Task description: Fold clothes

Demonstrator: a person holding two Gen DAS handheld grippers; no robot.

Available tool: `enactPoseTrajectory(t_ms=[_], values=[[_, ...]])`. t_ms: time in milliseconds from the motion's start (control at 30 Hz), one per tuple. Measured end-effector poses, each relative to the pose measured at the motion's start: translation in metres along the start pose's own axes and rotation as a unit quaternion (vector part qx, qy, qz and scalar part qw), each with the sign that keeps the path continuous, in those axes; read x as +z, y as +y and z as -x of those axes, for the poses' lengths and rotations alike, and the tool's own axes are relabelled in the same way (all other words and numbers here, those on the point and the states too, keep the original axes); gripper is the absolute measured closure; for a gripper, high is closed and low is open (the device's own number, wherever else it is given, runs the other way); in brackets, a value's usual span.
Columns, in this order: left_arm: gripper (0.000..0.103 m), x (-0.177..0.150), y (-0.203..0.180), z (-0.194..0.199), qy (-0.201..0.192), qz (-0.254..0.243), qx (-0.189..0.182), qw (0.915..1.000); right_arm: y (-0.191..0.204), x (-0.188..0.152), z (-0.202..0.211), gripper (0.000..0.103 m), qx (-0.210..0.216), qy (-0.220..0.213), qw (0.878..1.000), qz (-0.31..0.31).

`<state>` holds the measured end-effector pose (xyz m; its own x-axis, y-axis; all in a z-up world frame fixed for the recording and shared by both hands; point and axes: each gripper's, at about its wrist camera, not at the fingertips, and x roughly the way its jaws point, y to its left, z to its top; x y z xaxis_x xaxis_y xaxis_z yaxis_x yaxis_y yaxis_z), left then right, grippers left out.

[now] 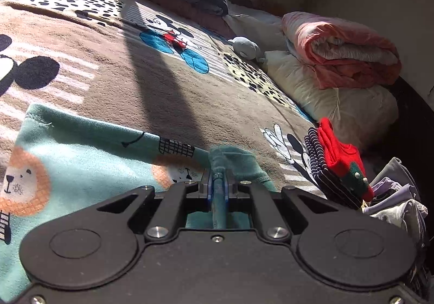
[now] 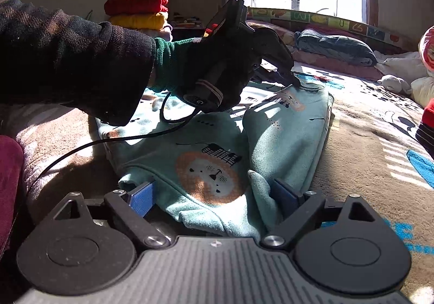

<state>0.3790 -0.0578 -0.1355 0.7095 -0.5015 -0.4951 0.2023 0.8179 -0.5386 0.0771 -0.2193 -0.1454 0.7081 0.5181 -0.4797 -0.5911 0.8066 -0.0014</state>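
A bed [image 1: 114, 81] under a brown cartoon-print blanket carries a teal lion-print garment [image 2: 208, 162], spread flat with its right part folded over. A dark-sleeved arm [image 2: 67, 59] reaches across it, the gloved hand [image 2: 217, 70] holding the left claw [image 1: 218, 181] low, pinched tight on a bunched teal edge. The right claw [image 2: 214, 195] sits spread wide over the garment's near hem. A folded red and striped stack [image 1: 336, 165] lies near, on the right.
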Motion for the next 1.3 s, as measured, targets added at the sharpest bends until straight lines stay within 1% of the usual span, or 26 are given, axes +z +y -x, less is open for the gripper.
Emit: enactPoseTrajectory(t_ms=[67,100,133,200,267,333,400,467,500,567,600,633,667,700,767,867,900,933,1000,1033,1067,1100,1167,1200,1233,1300], values=[[0.097,0.001,0.000,-0.004,0.016,-0.004,0.005,0.9998,0.005,0.000,-0.001,0.011,-0.001,0.001,1.000,0.010],[0.091,0.002,-0.002,-0.005,0.021,-0.011,0.014,0.9996,0.005,0.000,-0.001,0.011,-0.001,-0.001,1.000,0.005],[0.082,0.004,-0.007,-0.001,0.018,-0.031,0.034,0.9988,0.004,0.000,0.000,0.010,0.001,-0.003,1.000,0.000],[0.071,0.006,-0.020,0.014,-0.011,-0.074,0.061,0.9953,0.003,0.000,0.000,0.010,0.005,-0.005,1.000,-0.005],[0.071,0.008,-0.035,0.029,-0.039,-0.106,0.071,0.9911,0.002,0.001,0.000,0.009,0.007,-0.005,1.000,-0.007],[0.071,0.006,-0.056,0.029,-0.037,-0.152,0.058,0.9859,0.001,0.002,-0.001,0.007,0.009,-0.003,1.000,-0.009],[0.072,0.001,-0.076,0.015,-0.019,-0.210,0.066,0.9752,0.001,0.002,-0.002,0.005,0.011,-0.002,1.000,-0.010],[0.073,-0.005,-0.089,-0.012,0.008,-0.261,0.084,0.9615,0.001,0.002,-0.002,0.005,0.012,-0.002,1.000,-0.010],[0.076,-0.008,-0.092,-0.026,0.022,-0.277,0.093,0.9561,0.001,0.002,-0.002,0.005,0.012,-0.002,1.000,-0.011],[0.076,-0.012,-0.091,-0.051,0.058,-0.287,0.112,0.9496,0.001,0.002,-0.003,0.004,0.015,-0.001,1.000,-0.013],[0.075,-0.018,-0.090,-0.064,0.074,-0.301,0.123,0.9426,0.001,0.001,-0.003,0.004,0.017,0.000,1.000,-0.013],[0.075,-0.027,-0.089,-0.073,0.079,-0.326,0.131,0.9327,0.001,0.001,-0.004,0.004,0.017,0.001,1.000,-0.012],[0.075,-0.030,-0.088,-0.073,0.075,-0.330,0.132,0.9318,0.001,0.001,-0.005,0.004,0.018,0.003,1.000,-0.012],[0.075,-0.026,-0.087,-0.073,0.078,-0.319,0.132,0.9352,0.001,0.002,-0.005,0.003,0.019,0.004,1.000,-0.013],[0.075,-0.016,-0.090,-0.069,0.084,-0.308,0.133,0.9381,0.001,0.002,-0.005,0.002,0.023,0.004,1.000,-0.015],[0.076,-0.003,-0.096,-0.065,0.066,-0.293,0.129,0.9451,0.001,0.001,-0.006,0.001,0.025,0.004,1.000,-0.014],[0.076,0.000,-0.098,-0.069,0.066,-0.292,0.128,0.9454,0.001,0.001,-0.006,0.001,0.025,0.004,1.000,-0.014],[0.076,0.000,-0.099,-0.075,0.073,-0.294,0.134,0.9437,0.000,0.001,-0.006,0.001,0.026,0.004,1.000,-0.014],[0.076,-0.005,-0.093,-0.098,0.101,-0.305,0.159,0.9336,0.001,0.001,-0.007,0.000,0.026,0.004,1.000,-0.013],[0.076,-0.006,-0.089,-0.102,0.100,-0.298,0.160,0.9357,0.001,0.001,-0.008,0.000,0.026,0.004,1.000,-0.013],[0.075,-0.004,-0.086,-0.103,0.099,-0.284,0.159,0.9404,0.000,0.000,-0.008,0.000,0.026,0.003,1.000,-0.014],[0.075,-0.003,-0.086,-0.103,0.100,-0.279,0.161,0.9415,0.000,0.000,-0.008,0.000,0.027,0.002,1.000,-0.015],[0.076,-0.003,-0.094,-0.104,0.109,-0.301,0.171,0.9320,0.000,0.000,-0.008,0.000,0.027,0.001,1.000,-0.014],[0.076,-0.001,-0.097,-0.102,0.113,-0.304,0.172,0.9303,0.001,-0.001,-0.008,0.000,0.026,0.001,1.000,-0.012],[0.076,0.002,-0.100,-0.097,0.108,-0.302,0.169,0.9320,0.001,-0.001,-0.008,0.000,0.025,0.000,1.000,-0.010],[0.076,0.009,-0.103,-0.071,0.063,-0.282,0.146,0.9462,0.001,-0.001,-0.006,0.000,0.025,-0.007,1.000,-0.013]])
